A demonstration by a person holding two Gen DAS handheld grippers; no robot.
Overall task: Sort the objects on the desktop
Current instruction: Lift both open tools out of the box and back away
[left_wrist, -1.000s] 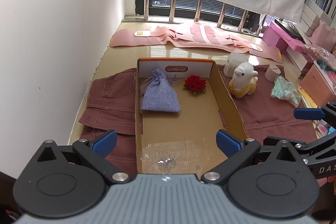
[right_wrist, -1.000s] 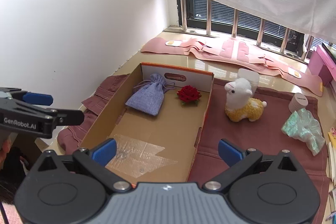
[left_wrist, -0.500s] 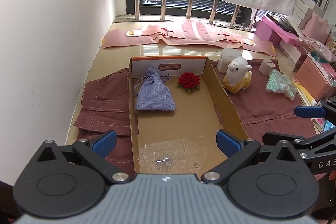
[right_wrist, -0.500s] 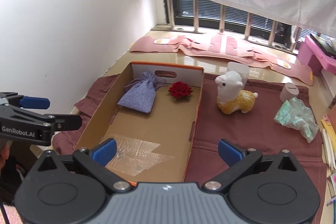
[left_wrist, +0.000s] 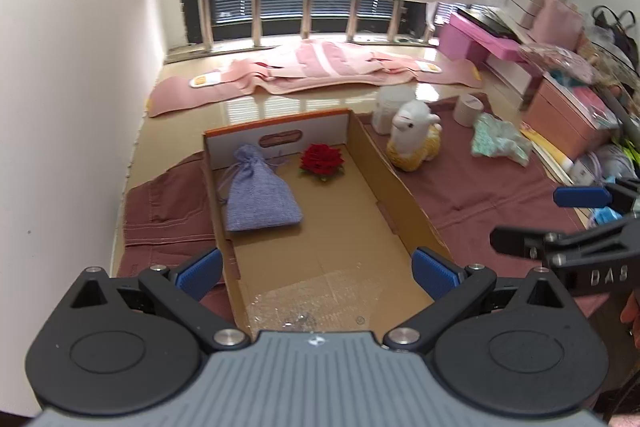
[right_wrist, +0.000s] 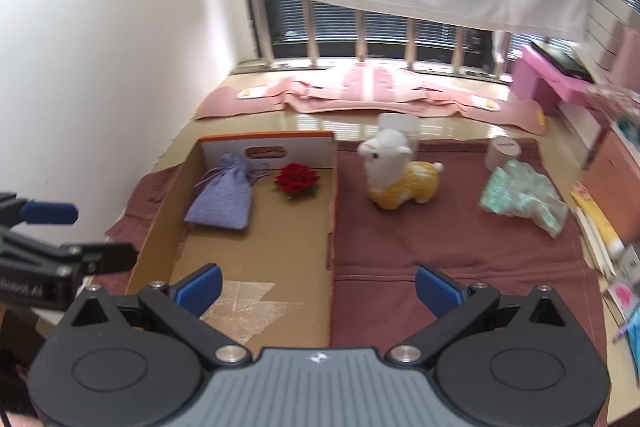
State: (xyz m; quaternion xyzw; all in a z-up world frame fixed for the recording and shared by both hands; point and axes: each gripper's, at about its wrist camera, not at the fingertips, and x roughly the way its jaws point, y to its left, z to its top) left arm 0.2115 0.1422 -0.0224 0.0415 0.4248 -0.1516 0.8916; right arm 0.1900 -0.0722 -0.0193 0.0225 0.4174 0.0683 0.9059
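An open cardboard box (left_wrist: 400, 191) (right_wrist: 332, 211) lies on a maroon cloth (right_wrist: 440, 251). Inside at its far end lie a lilac drawstring pouch (left_wrist: 260, 199) (right_wrist: 222, 197) and a red fabric rose (left_wrist: 322, 159) (right_wrist: 296, 179). Right of the box stand a white-and-yellow plush alpaca (left_wrist: 414, 141) (right_wrist: 396, 175), a mint crinkled bag (left_wrist: 500, 143) (right_wrist: 524, 195), a small white cylinder (right_wrist: 502, 153) and a translucent container (right_wrist: 398, 125). My left gripper (left_wrist: 318, 273) is open and empty above the box's near end. My right gripper (right_wrist: 318, 285) is open and empty over the box's right wall.
A white wall runs along the left. Pink cloth (left_wrist: 320, 67) lies by the barred window at the back. Pink boxes and cluttered goods (left_wrist: 568, 107) line the right side. A white sheet hangs overhead.
Both grippers have drawn back and risen, so the box and objects look smaller and farther. Both views have swung right. Nothing was grasped.
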